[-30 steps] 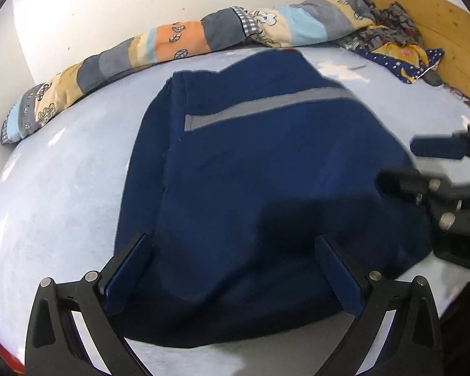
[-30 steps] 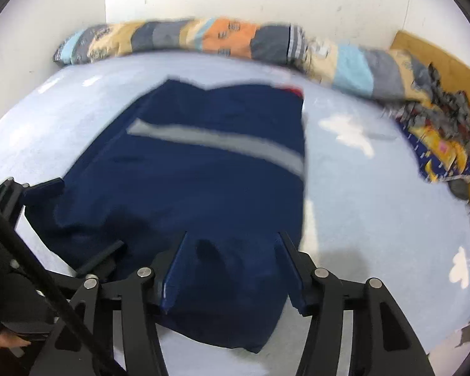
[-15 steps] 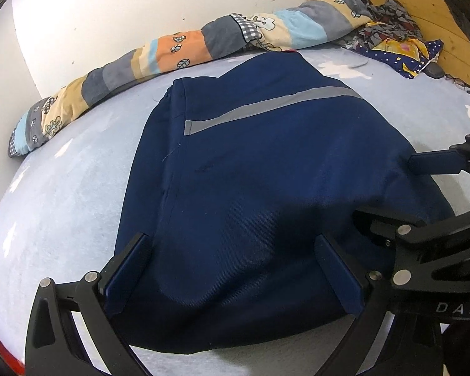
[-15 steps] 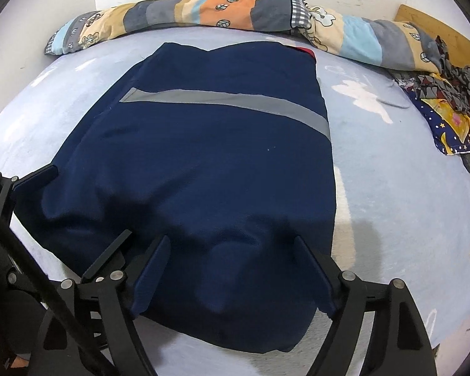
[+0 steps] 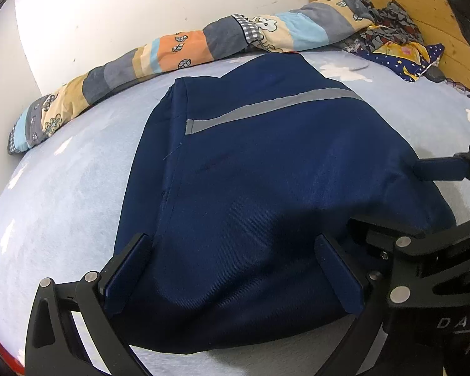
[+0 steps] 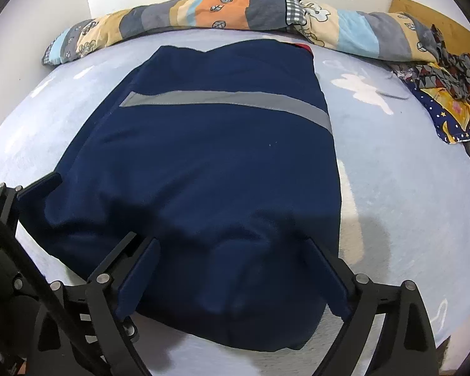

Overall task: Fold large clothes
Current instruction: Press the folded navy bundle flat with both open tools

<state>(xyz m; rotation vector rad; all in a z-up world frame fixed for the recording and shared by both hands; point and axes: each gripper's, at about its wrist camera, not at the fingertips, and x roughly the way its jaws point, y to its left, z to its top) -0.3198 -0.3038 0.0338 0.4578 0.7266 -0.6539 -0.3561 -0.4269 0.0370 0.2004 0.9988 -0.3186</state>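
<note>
Light blue bed (image 5: 62,194) carries a folded navy garment (image 5: 266,188) flat at its middle, long axis running from the grippers toward the patchwork quilt (image 5: 178,53), grey stripe (image 6: 228,100) crosswise. Left gripper (image 5: 235,269) spread wide over the near hem; right gripper (image 6: 232,279) opening, gripping nothing.

Navy garment (image 6: 210,169) lies folded on the light blue bed sheet (image 6: 407,169), roughly rectangular, mostly flat. Grey reflective stripe (image 6: 228,100) runs across the far part of its top layer. Near edge is rounded and slightly puffed; small red bit shows at far corner.
</note>
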